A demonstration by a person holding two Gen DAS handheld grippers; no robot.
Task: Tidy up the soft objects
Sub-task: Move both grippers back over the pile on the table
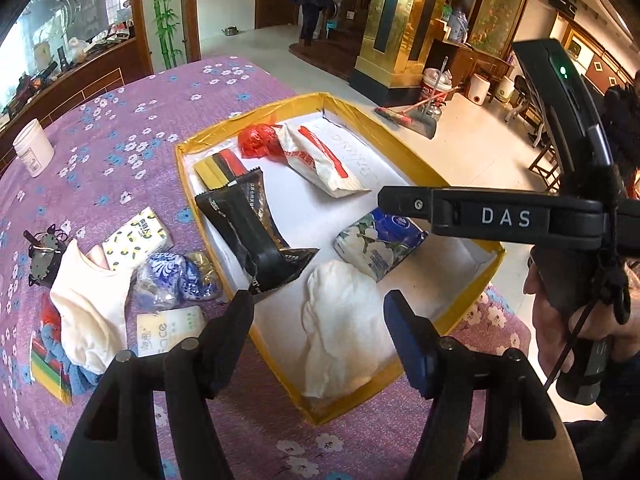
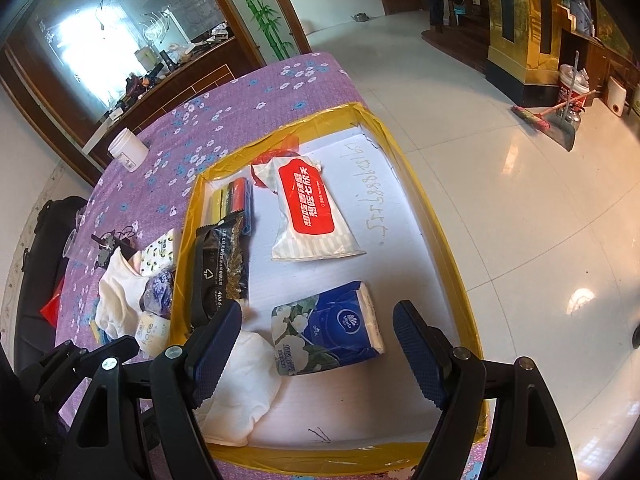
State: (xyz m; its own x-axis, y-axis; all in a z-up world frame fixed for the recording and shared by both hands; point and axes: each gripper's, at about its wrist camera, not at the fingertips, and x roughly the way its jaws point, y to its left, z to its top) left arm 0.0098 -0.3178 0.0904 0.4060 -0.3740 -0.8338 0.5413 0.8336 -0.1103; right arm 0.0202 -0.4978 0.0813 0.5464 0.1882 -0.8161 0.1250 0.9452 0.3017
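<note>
Soft items still outside the tray [image 1: 436,178] lie in a heap to the left of your left gripper [image 1: 318,312]: sock [image 1: 86,300], blue-white bag [image 1: 172,276], tissue pack [image 1: 138,238], "face" pack [image 1: 168,330]. Your left gripper hangs open and empty over the tray's near left rim, above the white cloth [image 1: 340,320]. Your right gripper [image 2: 318,344], also open and empty, sits over the blue tissue pack [image 2: 332,328], further right. Left hand is nearer. The "face" pack lies closest, just left of the left finger, long axis running roughly left-right.

Purple floral table [image 1: 132,92] carries yellow-rimmed box [image 1: 256,122], white jar [image 1: 33,147] (far corner), loose packets [image 1: 138,236].
</note>
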